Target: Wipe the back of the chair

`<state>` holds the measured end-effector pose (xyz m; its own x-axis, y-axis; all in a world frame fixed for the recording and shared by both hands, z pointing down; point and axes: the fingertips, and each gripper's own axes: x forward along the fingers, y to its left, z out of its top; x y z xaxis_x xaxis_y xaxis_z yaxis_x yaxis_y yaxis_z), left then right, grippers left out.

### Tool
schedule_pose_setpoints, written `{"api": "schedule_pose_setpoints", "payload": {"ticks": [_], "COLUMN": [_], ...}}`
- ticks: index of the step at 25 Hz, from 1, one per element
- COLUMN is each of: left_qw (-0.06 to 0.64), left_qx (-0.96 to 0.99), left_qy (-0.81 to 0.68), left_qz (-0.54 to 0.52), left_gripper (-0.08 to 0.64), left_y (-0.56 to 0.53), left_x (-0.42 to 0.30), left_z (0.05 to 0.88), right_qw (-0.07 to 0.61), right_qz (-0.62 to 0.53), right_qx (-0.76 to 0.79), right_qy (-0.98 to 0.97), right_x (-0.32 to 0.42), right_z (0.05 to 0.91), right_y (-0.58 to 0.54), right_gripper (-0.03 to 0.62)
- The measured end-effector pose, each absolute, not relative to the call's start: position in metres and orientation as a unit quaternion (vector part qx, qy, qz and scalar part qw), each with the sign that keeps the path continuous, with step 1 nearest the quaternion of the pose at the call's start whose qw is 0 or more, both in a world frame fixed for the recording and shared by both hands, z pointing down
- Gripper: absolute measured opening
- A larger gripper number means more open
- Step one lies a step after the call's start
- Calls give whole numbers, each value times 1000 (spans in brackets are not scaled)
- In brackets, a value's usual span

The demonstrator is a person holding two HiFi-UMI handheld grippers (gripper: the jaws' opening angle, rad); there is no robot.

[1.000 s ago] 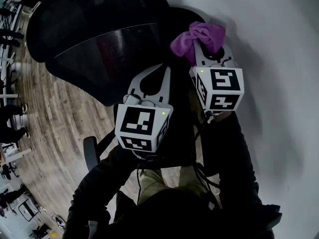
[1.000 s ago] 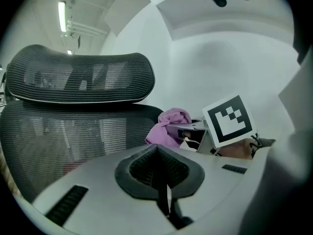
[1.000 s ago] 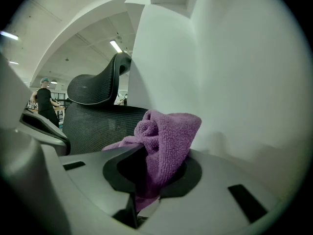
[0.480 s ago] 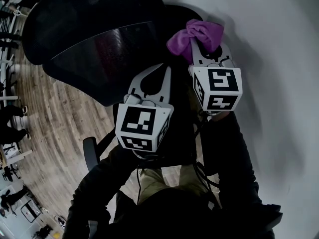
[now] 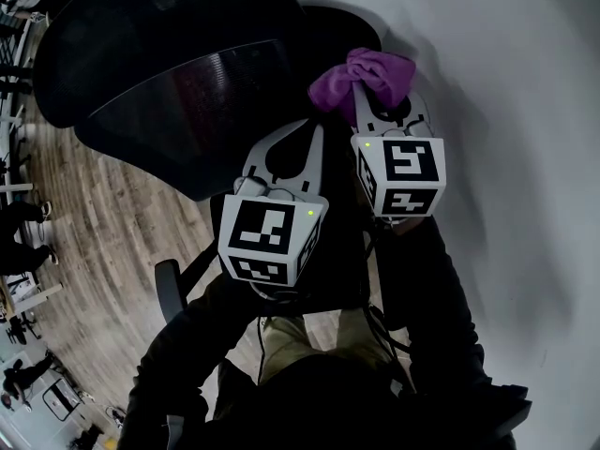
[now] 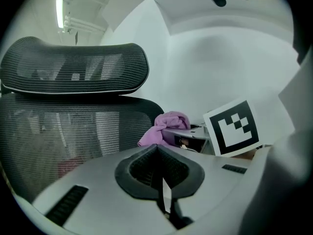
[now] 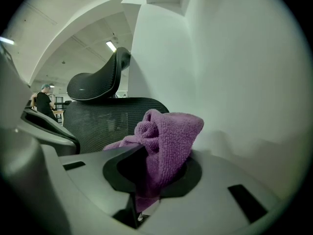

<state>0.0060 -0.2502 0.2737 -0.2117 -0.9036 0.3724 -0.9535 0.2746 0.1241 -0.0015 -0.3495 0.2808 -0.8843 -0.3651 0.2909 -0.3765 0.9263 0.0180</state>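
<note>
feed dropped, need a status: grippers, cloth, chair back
Right gripper shut on purple cloth. Left gripper shut, empty. Cloth at edge of mesh chair back, contact unclear. Nothing in the way.

Hidden and cut-off items, chair station
Chair point(image 5: 178, 73) top cropped by my head view's edge; purple cloth point(image 7: 168, 131) tail buried between right gripper point(image 7: 151, 168) jaws; distant people point(image 5: 23, 251) too small to make out.

White left claw point(image 5: 307, 129) and right claw point(image 5: 373, 94) bear black-and-white marker cubes point(image 5: 270, 237).
</note>
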Motion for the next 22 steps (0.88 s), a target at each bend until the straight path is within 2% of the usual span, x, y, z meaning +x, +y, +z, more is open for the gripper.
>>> {"api": "schedule_pose_setpoints", "payload": {"ticks": [22], "left_qw": [196], "left_qx": [590], "left_qy": [-781], "left_qz": [55], "left_gripper": [0], "left_y": [-237], "left_x": [-15], "left_z": [279], "right_qw": [153], "right_qz": [8], "right_qx": [190], "right_qy": [-970], "right_x": [-28], "right_z": [282], "right_y": [-325], "right_gripper": [69]}}
